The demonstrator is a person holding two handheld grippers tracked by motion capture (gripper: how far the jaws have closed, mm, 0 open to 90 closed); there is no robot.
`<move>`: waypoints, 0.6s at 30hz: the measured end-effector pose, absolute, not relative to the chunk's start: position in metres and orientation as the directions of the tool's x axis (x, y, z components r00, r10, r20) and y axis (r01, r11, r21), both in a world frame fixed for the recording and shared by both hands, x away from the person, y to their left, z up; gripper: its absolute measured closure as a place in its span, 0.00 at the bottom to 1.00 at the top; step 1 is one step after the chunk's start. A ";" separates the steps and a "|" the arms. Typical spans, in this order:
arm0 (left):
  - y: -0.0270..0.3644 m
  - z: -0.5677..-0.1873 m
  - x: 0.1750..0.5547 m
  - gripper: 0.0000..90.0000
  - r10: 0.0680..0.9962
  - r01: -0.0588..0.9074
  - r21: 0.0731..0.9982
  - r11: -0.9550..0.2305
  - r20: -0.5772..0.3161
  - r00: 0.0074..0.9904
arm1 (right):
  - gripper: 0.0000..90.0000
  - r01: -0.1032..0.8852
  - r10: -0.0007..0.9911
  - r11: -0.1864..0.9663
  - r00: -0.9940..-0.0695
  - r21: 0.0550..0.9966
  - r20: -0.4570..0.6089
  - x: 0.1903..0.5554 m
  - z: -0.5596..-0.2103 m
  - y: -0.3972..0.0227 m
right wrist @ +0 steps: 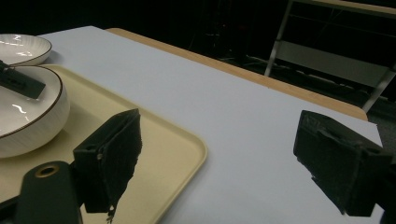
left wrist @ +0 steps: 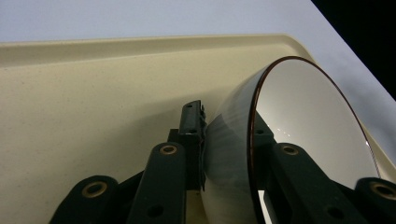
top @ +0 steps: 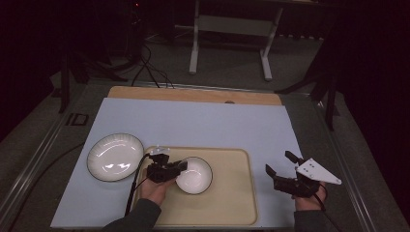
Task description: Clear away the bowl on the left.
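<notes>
white bowl (top: 194, 175) sits on the beige tray (top: 232, 203), rim pinched by the left claw (top: 180, 166); letting go remains. right claw (top: 281, 170) spread, idle.

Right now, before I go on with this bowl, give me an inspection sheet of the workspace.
Surface: pale blue mat on a wooden table.
Job's things: bowl on the beige tray, rim clamped.
Clutter: plate left of the tray, on the mat.
Grippers: left gripper shut on the bowl's rim; right gripper open, holding nothing, over the mat right of the tray.
Cables: left gripper's cable trails across the tray's left edge; more on the floor beyond the table.
Surroundings: dark room, white stand behind.
</notes>
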State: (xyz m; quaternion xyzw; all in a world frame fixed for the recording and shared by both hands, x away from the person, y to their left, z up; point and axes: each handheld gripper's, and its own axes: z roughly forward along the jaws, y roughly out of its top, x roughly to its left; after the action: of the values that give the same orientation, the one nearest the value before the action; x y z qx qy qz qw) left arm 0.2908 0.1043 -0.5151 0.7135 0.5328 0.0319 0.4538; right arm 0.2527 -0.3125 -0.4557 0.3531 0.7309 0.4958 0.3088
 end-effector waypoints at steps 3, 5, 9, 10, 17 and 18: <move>0.104 -0.516 0.291 0.84 0.806 0.733 0.680 -0.035 -0.414 0.423 | 0.16 0.210 0.822 0.259 -0.560 0.943 -0.101 0.253 -0.456 -0.313; 0.103 -0.518 0.291 0.86 0.819 0.734 0.677 -0.052 -0.392 0.420 | 0.16 0.210 0.822 0.259 -0.560 0.943 -0.101 0.253 -0.456 -0.312; 0.104 -0.520 0.292 0.85 0.834 0.744 0.665 -0.070 -0.371 0.409 | 0.16 0.210 0.822 0.259 -0.560 0.943 -0.101 0.253 -0.456 -0.312; 0.104 -0.520 0.292 0.85 0.835 0.739 0.669 -0.074 -0.363 0.412 | 0.16 0.210 0.822 0.259 -0.560 0.943 -0.101 0.253 -0.456 -0.312; 0.104 -0.519 0.292 0.72 0.846 0.727 0.678 -0.105 -0.323 0.424 | 0.16 0.208 0.822 0.257 -0.561 0.944 -0.100 0.252 -0.455 -0.313; 0.105 -0.519 0.292 0.69 0.847 0.727 0.678 -0.110 -0.320 0.426 | 0.16 0.208 0.822 0.258 -0.561 0.944 -0.101 0.252 -0.455 -0.313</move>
State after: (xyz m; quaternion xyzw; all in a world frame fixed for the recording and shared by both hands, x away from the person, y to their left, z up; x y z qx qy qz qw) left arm 0.2917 0.1048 -0.5194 0.7412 0.5308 0.0738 0.4042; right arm 0.2523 -0.3129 -0.4554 0.3524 0.7304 0.4969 0.3089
